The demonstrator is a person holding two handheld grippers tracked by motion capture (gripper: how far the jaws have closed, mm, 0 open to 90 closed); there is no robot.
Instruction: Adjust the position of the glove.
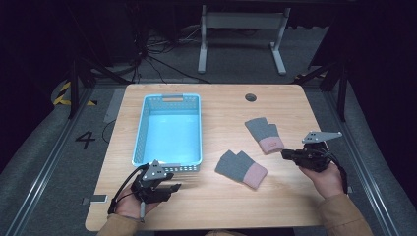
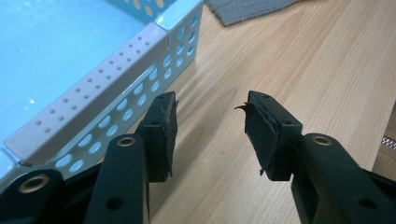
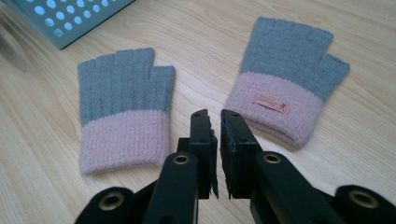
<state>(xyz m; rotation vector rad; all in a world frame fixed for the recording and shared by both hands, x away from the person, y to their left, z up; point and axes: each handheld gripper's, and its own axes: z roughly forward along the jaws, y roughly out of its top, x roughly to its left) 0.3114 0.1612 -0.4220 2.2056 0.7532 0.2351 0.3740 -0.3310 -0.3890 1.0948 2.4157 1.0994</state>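
Two gloves [image 3: 123, 107] [image 3: 287, 77] fully visible, basket [image 2: 116, 65] cut off

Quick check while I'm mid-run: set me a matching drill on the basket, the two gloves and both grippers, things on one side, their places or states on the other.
Things:
1. light blue perforated plastic basket
2. grey knit fingerless glove with pink cuff and small label
3. left gripper
4. right gripper

States or places:
A. jaws nearly together, nothing between them
B. jaws apart, beside the basket's corner
C. empty, on the table's left half
D. flat on the wood, next to its twin

Pairs: 1-C, 2-D, 3-B, 4-A
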